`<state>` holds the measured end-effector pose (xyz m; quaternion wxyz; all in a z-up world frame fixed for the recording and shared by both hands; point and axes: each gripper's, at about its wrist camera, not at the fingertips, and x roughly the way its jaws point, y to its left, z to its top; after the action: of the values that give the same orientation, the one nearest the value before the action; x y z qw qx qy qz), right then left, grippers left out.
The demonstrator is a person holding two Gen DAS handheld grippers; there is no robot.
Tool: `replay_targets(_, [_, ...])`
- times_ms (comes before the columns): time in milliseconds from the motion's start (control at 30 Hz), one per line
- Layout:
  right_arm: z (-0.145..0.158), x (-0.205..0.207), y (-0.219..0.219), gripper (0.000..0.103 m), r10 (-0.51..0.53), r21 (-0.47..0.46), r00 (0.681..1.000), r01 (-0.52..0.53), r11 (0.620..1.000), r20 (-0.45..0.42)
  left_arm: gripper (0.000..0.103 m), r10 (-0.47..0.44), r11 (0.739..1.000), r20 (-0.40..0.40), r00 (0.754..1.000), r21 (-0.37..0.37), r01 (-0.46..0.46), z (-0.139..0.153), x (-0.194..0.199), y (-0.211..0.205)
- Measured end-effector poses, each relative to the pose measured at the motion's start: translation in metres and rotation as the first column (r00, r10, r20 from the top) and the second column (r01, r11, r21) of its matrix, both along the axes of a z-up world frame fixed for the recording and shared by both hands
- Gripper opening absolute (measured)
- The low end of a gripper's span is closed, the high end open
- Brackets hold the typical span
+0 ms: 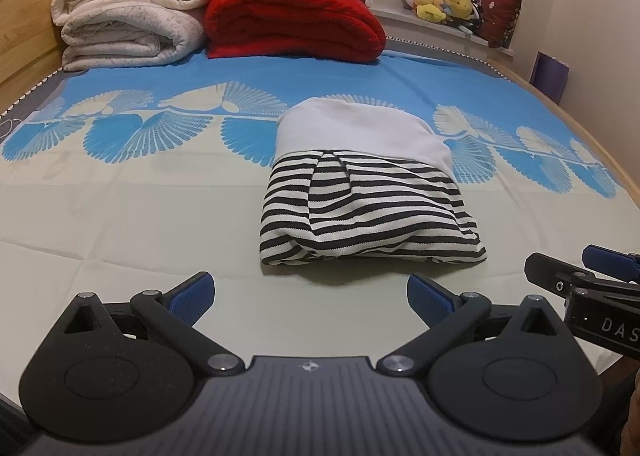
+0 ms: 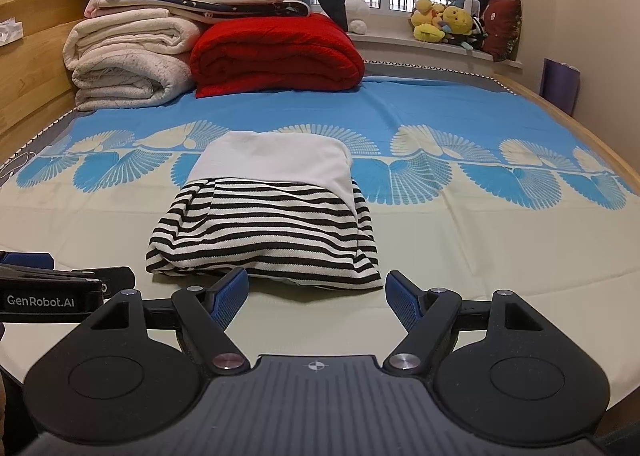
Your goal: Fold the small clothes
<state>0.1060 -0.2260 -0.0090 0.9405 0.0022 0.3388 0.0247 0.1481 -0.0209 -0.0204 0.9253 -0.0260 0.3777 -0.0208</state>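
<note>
Striped garment (image 1: 368, 204) lies folded at 12 o'clock on the bed (image 1: 140, 208); left gripper (image 1: 310, 296) and right gripper (image 2: 316, 294) released, holding nothing; folding looks nearly complete.

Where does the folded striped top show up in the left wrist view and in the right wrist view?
Left wrist: striped top lies right of centre, beyond the open left gripper.
Right wrist: striped top lies left of centre, just ahead of the open right gripper.
Shared landmark: red blanket behind it.
</note>
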Motion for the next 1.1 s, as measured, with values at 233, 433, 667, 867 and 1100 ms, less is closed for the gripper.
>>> replay_targets(233, [-0.0001, 0.0002, 0.0008, 0.077, 0.001, -0.001, 1.000, -0.001, 1.000, 0.000, 0.102, -0.007, 1.000, 0.004, 1.000, -0.001, 0.007, 0.0003, 0.0001, 0.0007])
replay_targets(433, [-0.0002, 0.0004, 0.0013, 0.077, 0.007, -0.003, 1.000, -0.007, 1.000, 0.001, 0.102, -0.015, 1.000, 0.009, 1.000, -0.003, 0.015, 0.0009, -0.0004, -0.0003])
replay_targets(667, [-0.0001, 0.0005, 0.0017, 0.077, 0.008, -0.003, 1.000, -0.008, 1.000, 0.001, 0.102, -0.016, 1.000, 0.010, 1.000, -0.005, 0.016, 0.0015, -0.0006, 0.0003])
replay_targets(867, [-0.0002, 0.0006, 0.0022, 0.077, 0.008, -0.004, 1.000, -0.008, 1.000, 0.001, 0.102, -0.019, 1.000, 0.011, 1.000, -0.005, 0.019, 0.0019, -0.0008, 0.0011])
replay_targets(1100, [-0.0001, 0.0006, 0.0021, 0.077, 0.008, -0.003, 1.000, -0.008, 1.000, 0.001, 0.102, -0.023, 1.000, 0.019, 1.000, -0.008, 0.023, 0.0026, -0.0011, 0.0005])
